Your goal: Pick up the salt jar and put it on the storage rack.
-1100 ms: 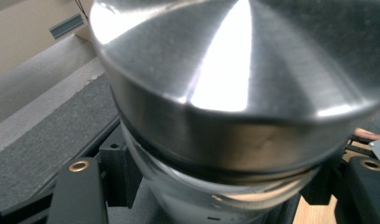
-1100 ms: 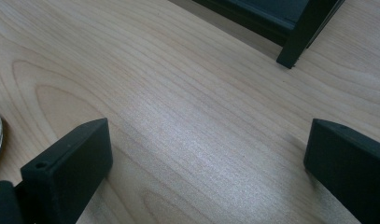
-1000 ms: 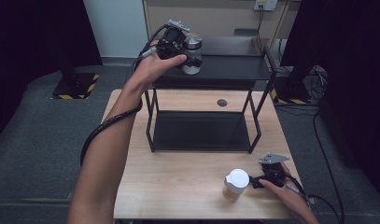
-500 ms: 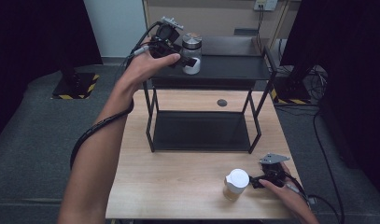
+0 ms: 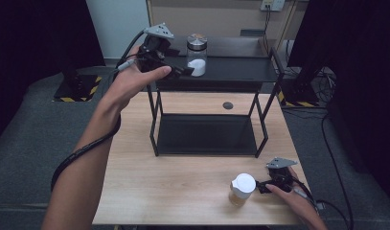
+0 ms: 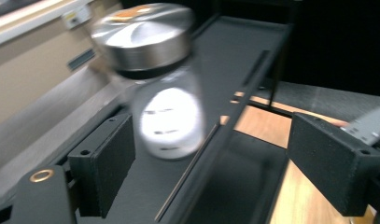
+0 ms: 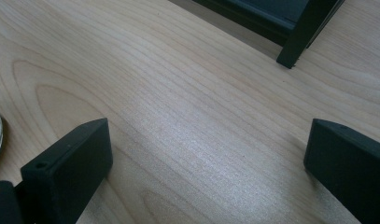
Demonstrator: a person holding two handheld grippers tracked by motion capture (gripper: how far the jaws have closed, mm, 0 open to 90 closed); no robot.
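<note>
Wooden table [image 5: 149,182] with a black rack [image 5: 259,76] at its far side. We see the glass jar [image 5: 197,54] with white powder and a metal lid upright on the rack's top shelf. Our left gripper [image 5: 183,71] just opened; jaws spread, clear of the jar. Right gripper [image 5: 262,187] sits spread over bare wood, just beside a white-lidded jar [image 5: 242,188].

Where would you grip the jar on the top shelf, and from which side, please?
Probably the glass body just under the metal lid. The jar stands upright on the rack's top shelf, round and straight-walled, so level jaws fit across it. Come from the rack's left end, where the left gripper already waits, open and clear of the glass.
</note>
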